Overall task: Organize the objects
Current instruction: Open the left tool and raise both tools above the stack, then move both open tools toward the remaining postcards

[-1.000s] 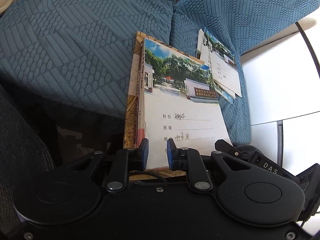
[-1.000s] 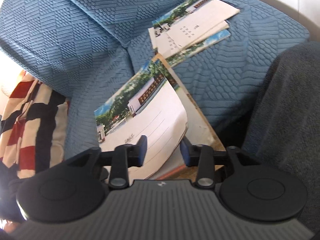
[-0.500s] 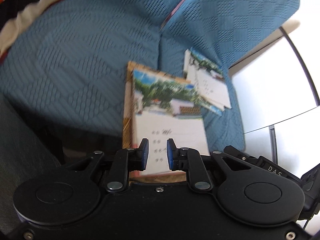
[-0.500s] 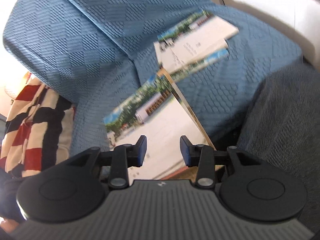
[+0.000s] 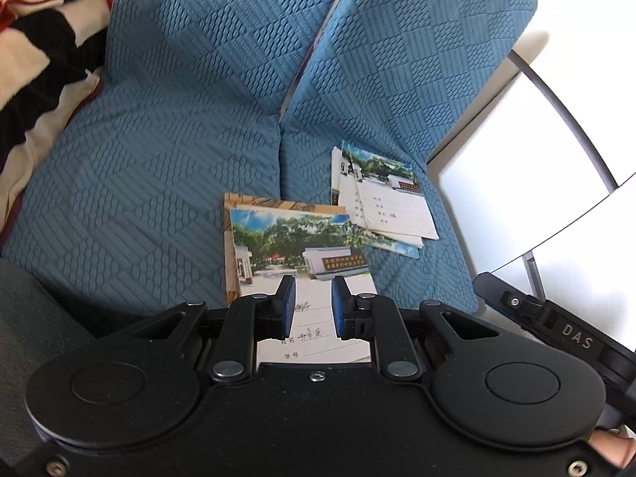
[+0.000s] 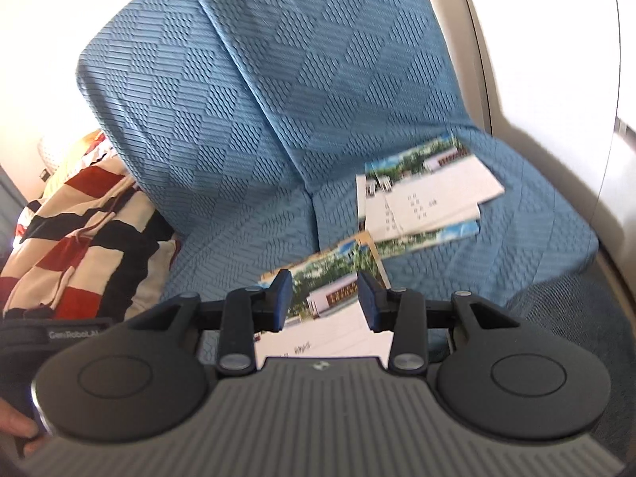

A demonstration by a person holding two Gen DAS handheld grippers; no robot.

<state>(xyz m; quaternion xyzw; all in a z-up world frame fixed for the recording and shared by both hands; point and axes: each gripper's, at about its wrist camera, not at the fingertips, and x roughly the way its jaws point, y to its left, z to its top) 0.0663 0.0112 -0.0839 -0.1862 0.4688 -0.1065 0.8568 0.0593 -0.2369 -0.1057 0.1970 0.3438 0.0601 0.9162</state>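
A stack of notebooks with a photo cover (image 5: 294,246) (image 6: 338,278) lies at the front of the blue sofa seat (image 5: 159,159), on top of a brown-covered book (image 5: 238,200). A looser, fanned pile of the same notebooks (image 5: 381,202) (image 6: 421,202) lies further back to the right. My left gripper (image 5: 314,306) hovers above the near stack, its blue pads a narrow gap apart with nothing between them. My right gripper (image 6: 324,298) hangs over the same stack, open wider and empty.
A red, black and cream striped blanket (image 5: 35,51) (image 6: 79,230) is bunched at the sofa's left end. A white tabletop (image 5: 516,183) borders the sofa on the right. Grey fabric (image 6: 556,302) lies in front of the seat edge.
Both grippers have risen away from the near stack, which now looks smaller and lies flat on the seat. The jaws' gaps are unchanged.
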